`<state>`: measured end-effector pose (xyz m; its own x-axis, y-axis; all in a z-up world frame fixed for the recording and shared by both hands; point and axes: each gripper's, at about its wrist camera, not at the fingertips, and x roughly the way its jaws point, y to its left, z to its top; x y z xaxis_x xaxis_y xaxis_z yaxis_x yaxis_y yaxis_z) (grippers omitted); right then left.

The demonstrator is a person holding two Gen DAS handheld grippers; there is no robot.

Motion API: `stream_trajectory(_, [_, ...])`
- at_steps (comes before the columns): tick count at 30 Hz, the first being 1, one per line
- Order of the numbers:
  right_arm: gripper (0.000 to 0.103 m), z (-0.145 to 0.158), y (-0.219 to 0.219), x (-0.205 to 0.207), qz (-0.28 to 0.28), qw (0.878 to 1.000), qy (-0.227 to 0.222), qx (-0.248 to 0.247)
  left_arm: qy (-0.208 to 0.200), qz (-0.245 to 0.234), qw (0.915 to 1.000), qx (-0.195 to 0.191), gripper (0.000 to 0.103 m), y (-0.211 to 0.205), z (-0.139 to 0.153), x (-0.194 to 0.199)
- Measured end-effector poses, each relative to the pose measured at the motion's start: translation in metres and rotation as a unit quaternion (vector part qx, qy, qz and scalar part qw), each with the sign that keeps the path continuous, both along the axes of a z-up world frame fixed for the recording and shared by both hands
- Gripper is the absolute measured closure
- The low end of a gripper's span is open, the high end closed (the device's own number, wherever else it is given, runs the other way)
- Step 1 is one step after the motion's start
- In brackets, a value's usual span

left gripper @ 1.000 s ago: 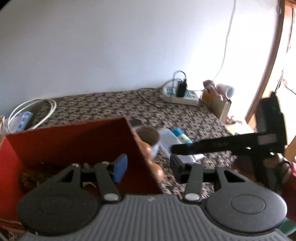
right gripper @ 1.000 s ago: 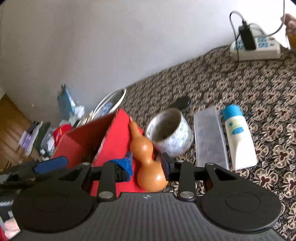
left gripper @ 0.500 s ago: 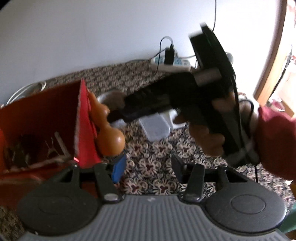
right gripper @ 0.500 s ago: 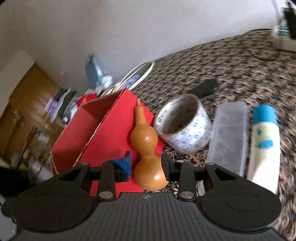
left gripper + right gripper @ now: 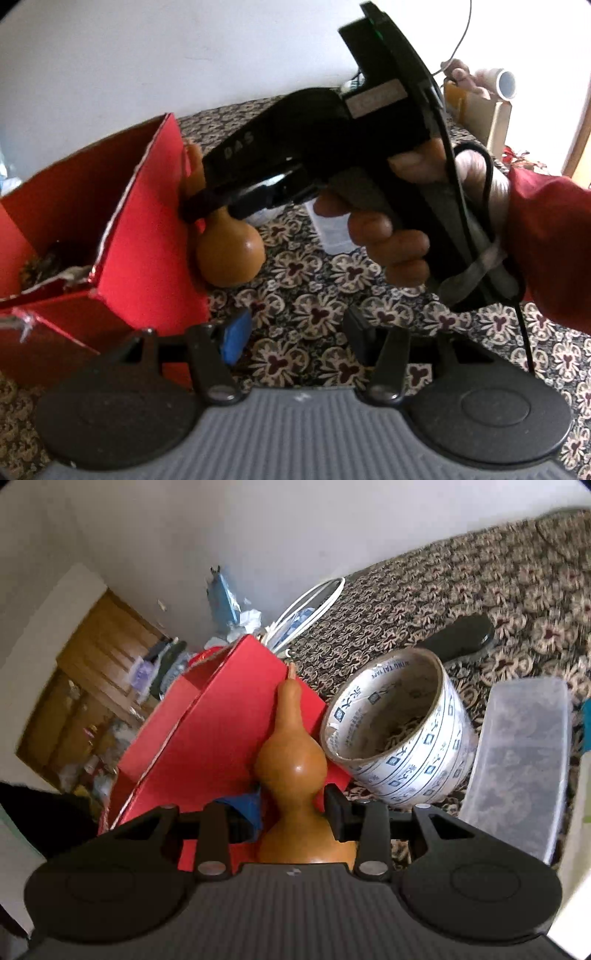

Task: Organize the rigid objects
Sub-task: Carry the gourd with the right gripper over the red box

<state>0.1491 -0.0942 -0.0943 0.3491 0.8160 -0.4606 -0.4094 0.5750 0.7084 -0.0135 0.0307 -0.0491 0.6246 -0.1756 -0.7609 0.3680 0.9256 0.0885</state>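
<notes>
An orange gourd (image 5: 291,764) stands on the patterned cloth and leans against the outside of a red box (image 5: 221,731). My right gripper (image 5: 293,812) straddles the gourd's waist. Its jaws are opening, with the blue and black pads close on either side. In the left wrist view a hand (image 5: 388,236) in a red sleeve holds that black gripper against the gourd (image 5: 229,254) beside the red box (image 5: 140,229). My left gripper (image 5: 297,339) hovers low over the cloth in front of the gourd. Its jaws are opening with nothing between them.
A roll of printed tape (image 5: 417,771) lies right beside the gourd, with a clear plastic case (image 5: 517,760) to its right. A flat black object (image 5: 461,635) and a white cable coil (image 5: 310,605) lie farther back. Dark clutter sits inside the box.
My right gripper has pushed forward and dipped, so the gourd sits deeper between its fingers. My left gripper has swung down and right, from over the box to the cloth beside it.
</notes>
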Motion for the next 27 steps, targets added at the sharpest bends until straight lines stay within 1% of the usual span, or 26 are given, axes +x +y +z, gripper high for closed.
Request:
stream_trajectory(1, [0.086,-0.002,-0.001,0.001,0.002,1.0,0.006,0.008,0.0,0.002,1.0,0.003,0.049,-0.001,0.0,0.001])
stream_trajectory(4, [0.086,-0.007,-0.007,0.002,0.003,0.999,0.035,0.038,0.0,0.009,0.9999,0.01,0.049,-0.001,-0.002,0.004])
stream_trajectory(7, [0.086,-0.005,-0.022,-0.009,-0.003,0.997,0.054,0.062,-0.003,0.012,0.9998,0.014,0.048,-0.001,-0.004,0.007])
stream_trajectory(11, [0.086,0.0,-0.045,-0.03,-0.016,0.995,0.07,0.062,-0.003,0.007,0.9999,0.014,0.045,-0.004,-0.008,0.008])
stream_trajectory(15, [0.086,0.005,-0.066,-0.051,-0.034,0.994,0.082,0.068,0.006,0.002,0.9999,0.01,0.044,-0.007,-0.014,0.016])
stream_trajectory(18, [0.086,0.017,-0.077,-0.068,-0.054,0.994,0.074,0.067,0.014,-0.016,0.9997,-0.012,0.043,-0.009,-0.01,0.022])
stream_trajectory(22, [0.086,0.034,-0.087,-0.083,-0.086,0.991,0.063,0.077,-0.011,-0.045,0.9984,-0.034,0.044,-0.012,0.007,0.018])
stream_trajectory(25, [0.086,0.058,-0.085,-0.094,-0.095,0.992,0.04,0.079,-0.032,-0.062,0.9958,-0.059,0.045,-0.005,0.025,0.015])
stream_trajectory(27, [0.086,0.076,-0.074,-0.096,-0.096,0.992,0.019,0.076,-0.046,-0.069,0.9934,-0.079,0.045,0.006,0.041,0.016])
